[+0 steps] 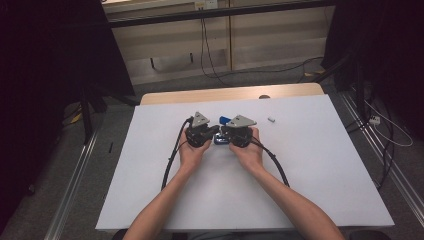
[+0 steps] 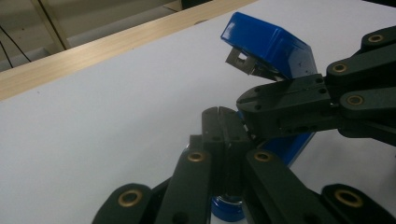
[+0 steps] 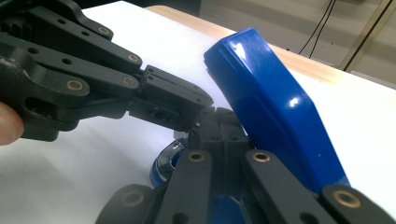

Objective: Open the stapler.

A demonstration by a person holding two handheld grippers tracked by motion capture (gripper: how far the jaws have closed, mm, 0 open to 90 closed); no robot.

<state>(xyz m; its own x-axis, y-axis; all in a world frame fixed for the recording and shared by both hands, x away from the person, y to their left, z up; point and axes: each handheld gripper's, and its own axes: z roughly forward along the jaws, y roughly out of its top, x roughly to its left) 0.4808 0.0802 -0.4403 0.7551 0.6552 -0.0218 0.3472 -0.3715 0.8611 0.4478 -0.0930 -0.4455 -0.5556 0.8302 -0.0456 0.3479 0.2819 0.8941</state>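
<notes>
A blue stapler (image 1: pixel 221 131), its lid swung up, was worked at mid-table (image 1: pixel 150 165) between the left tool (image 2: pixel 219 116) and right tool (image 3: pixel 217 122), both fully closed, neither seen gripping. A slipping jaw could snap the lid down.

A white-topped table (image 1: pixel 310 190) with a wooden far edge carries a blue stapler (image 1: pixel 223 120) and a small white piece (image 1: pixel 271 120).
</notes>
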